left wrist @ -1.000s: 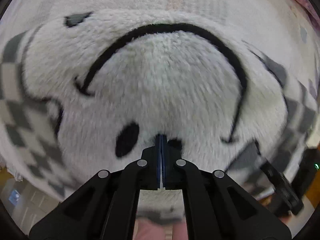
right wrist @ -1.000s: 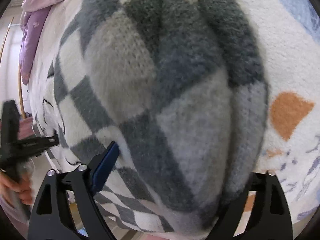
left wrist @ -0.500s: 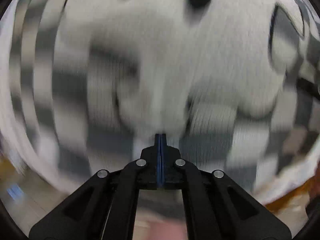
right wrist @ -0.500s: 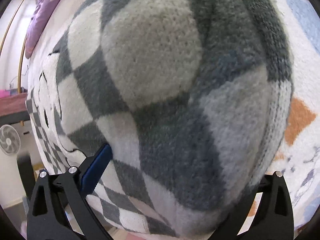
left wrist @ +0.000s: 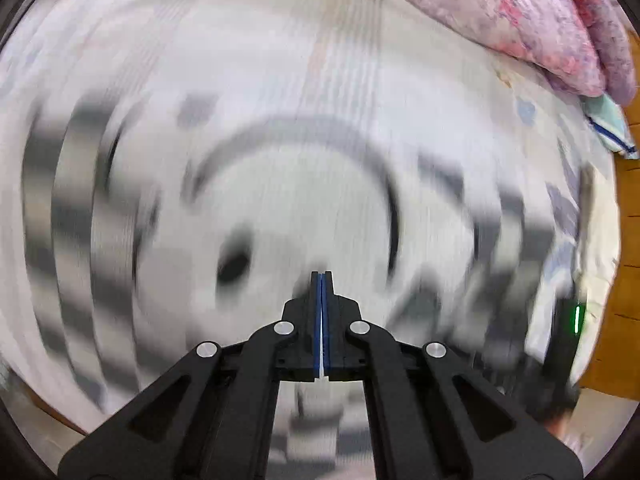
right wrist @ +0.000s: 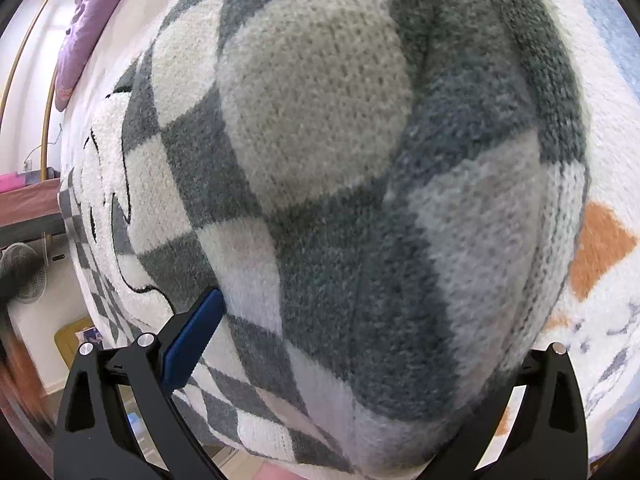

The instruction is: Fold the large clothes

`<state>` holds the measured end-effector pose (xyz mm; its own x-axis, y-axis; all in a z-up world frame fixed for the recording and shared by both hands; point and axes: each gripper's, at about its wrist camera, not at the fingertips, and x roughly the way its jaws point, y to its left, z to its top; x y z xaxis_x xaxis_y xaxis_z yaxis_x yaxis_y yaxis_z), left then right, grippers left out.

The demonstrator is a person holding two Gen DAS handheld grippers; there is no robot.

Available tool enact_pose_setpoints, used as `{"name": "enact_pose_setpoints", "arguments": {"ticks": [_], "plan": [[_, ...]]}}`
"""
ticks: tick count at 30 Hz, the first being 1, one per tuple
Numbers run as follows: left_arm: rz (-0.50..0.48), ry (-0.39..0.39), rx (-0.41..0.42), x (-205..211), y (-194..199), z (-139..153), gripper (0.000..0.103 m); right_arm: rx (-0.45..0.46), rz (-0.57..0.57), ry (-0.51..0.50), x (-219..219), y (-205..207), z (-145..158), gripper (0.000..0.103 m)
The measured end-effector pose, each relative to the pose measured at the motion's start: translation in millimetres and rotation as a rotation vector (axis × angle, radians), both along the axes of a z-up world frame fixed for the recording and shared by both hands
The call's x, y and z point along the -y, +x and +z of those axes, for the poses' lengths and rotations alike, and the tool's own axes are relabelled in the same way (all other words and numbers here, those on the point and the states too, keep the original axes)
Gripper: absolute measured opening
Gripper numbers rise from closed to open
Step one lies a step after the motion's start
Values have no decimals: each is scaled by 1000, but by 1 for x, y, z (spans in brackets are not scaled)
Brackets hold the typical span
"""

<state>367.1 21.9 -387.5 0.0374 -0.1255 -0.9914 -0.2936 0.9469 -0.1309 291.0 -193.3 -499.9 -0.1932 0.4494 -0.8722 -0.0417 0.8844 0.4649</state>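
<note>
In the left wrist view, the left gripper is seen pointing down at a checked sweater, which is spread on a pale patterned bedcover. Its two blue pads are pressed flat against each other, and no cloth is seen between them. The view is heavily smeared, so the sweater's white fleecy patch with a dark curved outline and a black oval spot is made out only roughly. A pink floral quilt is bunched at about 1 o'clock, and a mint-green cloth with a blue stripe lies just below it at 2 o'clock. Wooden flooring is visible at 3 o'clock. A dark device with a green light is seen at 4 o'clock, too blurred to be identified.

In the right wrist view, the right gripper is held spread wide. A folded bulk of the grey-and-white checked knit fills the space between its fingers, with the blue pad at 8 o'clock against the fabric; the other fingertip is hidden behind the cloth, so a firm pinch cannot be confirmed. The sweater's white patch with black line drawing lies at 9 o'clock. An orange shape printed on the bedcover is seen at 3 o'clock, a purple quilt at 10 o'clock, and a standing fan at 8 o'clock.
</note>
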Motion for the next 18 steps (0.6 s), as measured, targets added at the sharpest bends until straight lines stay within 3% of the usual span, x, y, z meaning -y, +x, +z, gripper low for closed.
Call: {"name": "enact_pose_setpoints", "arguments": {"ticks": [2, 4, 7, 9, 12, 15, 16, 17, 18], "plan": [[-40, 62, -54, -6, 38, -17, 0, 2, 7, 4, 8, 3, -1, 96], [-43, 39, -150, -19, 55, -44, 0, -1, 5, 5, 10, 6, -2, 96], [-39, 27, -162, -23, 70, -55, 0, -9, -14, 17, 26, 3, -3, 96], [-51, 54, -143, -23, 57, -43, 0, -11, -14, 24, 29, 2, -3, 96], [-20, 48, -195, -8, -24, -38, 0, 0, 2, 20, 33, 0, -4, 96], [74, -27, -127, -5, -92, -39, 0, 4, 16, 2, 22, -1, -5, 97], [93, -43, -138, -4, -110, -43, 0, 6, 17, 2, 21, -1, -6, 97], [104, -74, -210, 1, -140, -59, 0, 10, 18, 5, 17, 1, -3, 97], [110, -75, -201, 5, -160, -64, 0, 16, 20, 10, 18, 0, -3, 96]]}}
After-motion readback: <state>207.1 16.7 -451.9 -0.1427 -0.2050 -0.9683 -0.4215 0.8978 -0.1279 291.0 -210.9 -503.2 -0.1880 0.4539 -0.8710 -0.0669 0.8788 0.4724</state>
